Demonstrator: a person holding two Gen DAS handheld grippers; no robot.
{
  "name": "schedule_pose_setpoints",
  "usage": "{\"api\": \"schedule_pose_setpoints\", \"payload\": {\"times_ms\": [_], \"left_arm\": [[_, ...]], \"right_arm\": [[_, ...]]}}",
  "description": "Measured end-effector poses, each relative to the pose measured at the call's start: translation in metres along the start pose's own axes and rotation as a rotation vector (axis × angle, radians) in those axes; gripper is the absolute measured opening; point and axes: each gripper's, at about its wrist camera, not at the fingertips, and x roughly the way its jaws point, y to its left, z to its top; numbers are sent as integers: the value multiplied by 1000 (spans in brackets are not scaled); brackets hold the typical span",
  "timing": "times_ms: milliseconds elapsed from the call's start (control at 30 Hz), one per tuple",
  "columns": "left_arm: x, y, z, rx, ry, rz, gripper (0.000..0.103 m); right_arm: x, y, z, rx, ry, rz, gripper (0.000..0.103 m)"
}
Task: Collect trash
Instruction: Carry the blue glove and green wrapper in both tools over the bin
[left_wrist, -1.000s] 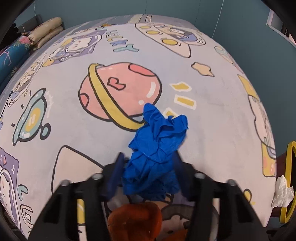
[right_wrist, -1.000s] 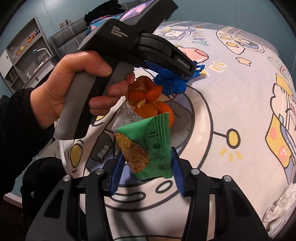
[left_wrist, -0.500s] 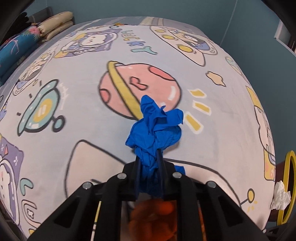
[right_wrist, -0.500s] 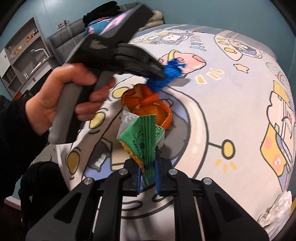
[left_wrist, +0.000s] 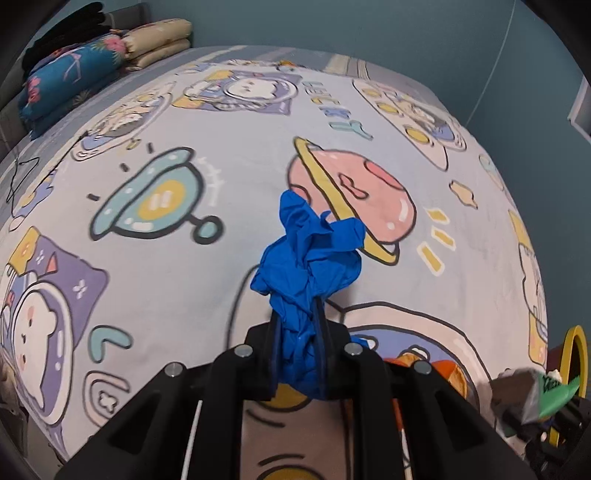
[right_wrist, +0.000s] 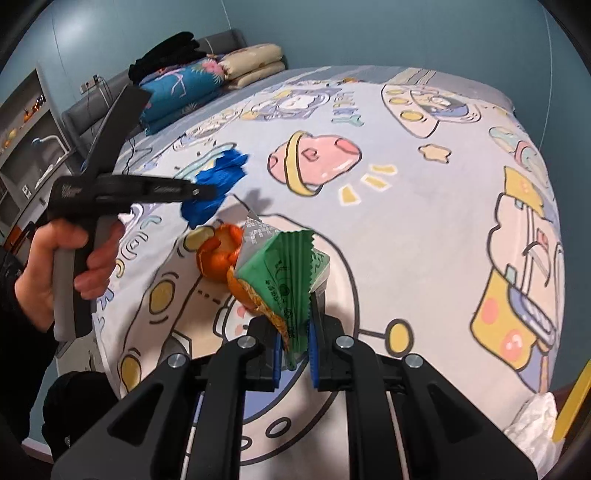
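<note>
Trash is gripped in both grippers above the bed (left_wrist: 155, 266). The left gripper (left_wrist: 298, 325) has its jaws pinching a crumpled blue glove (left_wrist: 308, 254), which bunches up out of the jaws and hangs clear of the cartoon-printed cover. The right gripper (right_wrist: 295, 339) has its jaws pressed onto a green snack wrapper (right_wrist: 284, 277), which fans upward from the pinch. Just behind the wrapper, orange peel (right_wrist: 218, 254) lies on the cover. From the right wrist view, a person's hand (right_wrist: 62, 266) grips the left gripper's handle off to the left. Folded bedding (right_wrist: 207, 81) is piled at the far end of the bed, and crumpled white tissue (right_wrist: 532, 417) sits by the near right edge.
</note>
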Motion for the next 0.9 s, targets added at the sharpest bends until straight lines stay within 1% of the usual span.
{"api": "schedule_pose_setpoints", "payload": {"times_ms": [233, 467, 533, 667, 767, 900], "left_arm": [[-30, 18, -7, -57, -56, -2, 14], [-71, 15, -24, -88, -123, -15, 14], [-86, 7, -31, -78, -149, -13, 14], [-112, -11, -41, -73, -187, -40, 14], [-135, -36, -50, -45, -223, -51, 14], [-157, -70, -56, -9, -252, -83, 14]], "right_arm": [[-28, 7, 6, -11, -59, -7, 10], [-61, 4, 10, -4, -135, -9, 10], [-73, 0, 9, 6, -155, -7, 10], [-97, -11, 7, 25, -192, -22, 10], [-117, -25, 3, 45, -217, -38, 10], [-142, -41, -6, 62, -251, -70, 10]]}}
